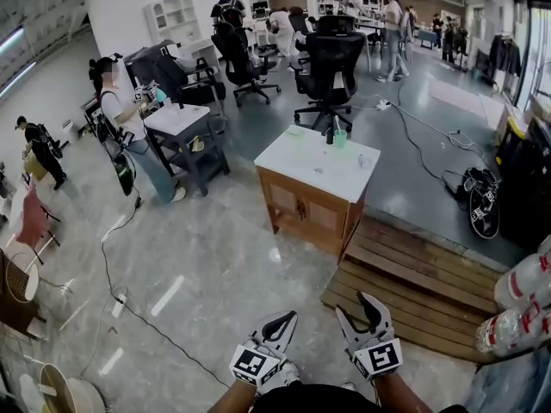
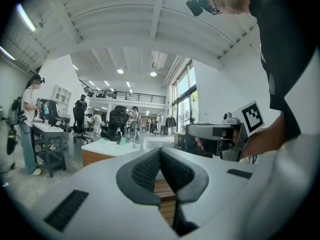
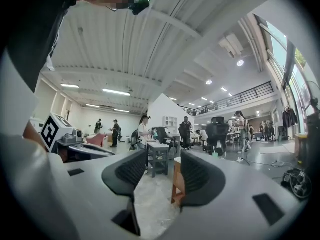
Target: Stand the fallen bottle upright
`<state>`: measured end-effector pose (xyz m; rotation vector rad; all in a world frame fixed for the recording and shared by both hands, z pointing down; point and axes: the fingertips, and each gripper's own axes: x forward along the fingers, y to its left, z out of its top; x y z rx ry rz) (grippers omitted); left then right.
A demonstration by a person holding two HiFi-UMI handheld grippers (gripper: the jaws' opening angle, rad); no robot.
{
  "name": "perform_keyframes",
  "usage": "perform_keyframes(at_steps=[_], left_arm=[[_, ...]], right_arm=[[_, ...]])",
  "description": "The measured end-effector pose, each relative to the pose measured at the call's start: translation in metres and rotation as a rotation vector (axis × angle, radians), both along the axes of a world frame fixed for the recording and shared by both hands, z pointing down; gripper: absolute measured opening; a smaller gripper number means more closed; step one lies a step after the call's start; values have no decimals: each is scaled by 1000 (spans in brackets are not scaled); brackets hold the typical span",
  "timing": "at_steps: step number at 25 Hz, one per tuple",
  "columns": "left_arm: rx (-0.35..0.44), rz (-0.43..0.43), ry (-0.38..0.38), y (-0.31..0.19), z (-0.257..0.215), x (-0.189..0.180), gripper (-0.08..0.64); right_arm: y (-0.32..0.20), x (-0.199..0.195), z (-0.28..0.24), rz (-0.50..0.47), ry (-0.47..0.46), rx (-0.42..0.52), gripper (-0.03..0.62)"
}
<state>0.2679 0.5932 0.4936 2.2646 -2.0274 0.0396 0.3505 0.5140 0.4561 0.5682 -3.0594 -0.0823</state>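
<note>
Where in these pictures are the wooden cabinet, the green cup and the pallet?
Cabinet (image 1: 301, 206): head view, on its wooden front.
Green cup (image 1: 339, 138): head view, on its side wall.
Pallet (image 1: 413, 286): head view, on a middle plank.

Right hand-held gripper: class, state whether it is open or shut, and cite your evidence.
Open. In the right gripper view, the right hand-held gripper has its pads standing apart, with nothing between them.
</note>
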Motion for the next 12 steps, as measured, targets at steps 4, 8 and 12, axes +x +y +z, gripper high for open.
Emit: perform_keyframes(at_steps=[4,8,12], left_arm=[[-5,3,-12,8,0,-46,17],[-16,20,-3,16,3,-78,17],[-20,20,22,15,11,-96,17]], right_arm=[[-2,-40,0,36,0,13,356],[-3,-72,-6,79,-13,35,543],[-10,-87,0,125,-5,36,599]])
